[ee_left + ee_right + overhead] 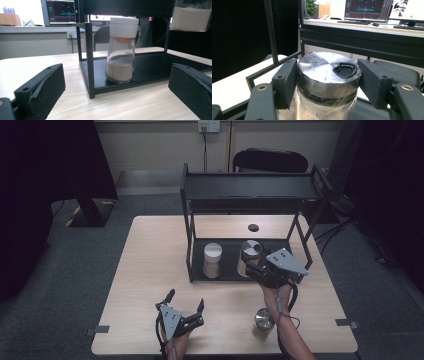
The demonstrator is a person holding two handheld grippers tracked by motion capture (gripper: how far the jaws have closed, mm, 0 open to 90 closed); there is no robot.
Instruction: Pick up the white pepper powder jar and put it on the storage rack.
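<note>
The silver-lid jar (249, 257) stands at the middle right of the high view, on the lower shelf of the black rack (250, 190). The right gripper (255, 270) is clamped on it: in the right gripper view both black pads press the sides of the jar (327, 82) just below its shiny lid, one on the left and one on the right, with no gap showing. The lid carries a small black flip tab on its right part. Pale powder shows through the glass under the lid.

Left of it on the same shelf, well apart, stands a white-lid jar (212, 260), part filled with tan powder; in the left gripper view it (121, 50) sits upright at centre frame, behind the rack's front post.

The left gripper (186, 306) rests low at the bottom centre of the high view, on the table (150, 260), its jaws wide apart and holding nothing.

A steel cup (263, 319) stands on the table at lower right, beside the right forearm.
</note>
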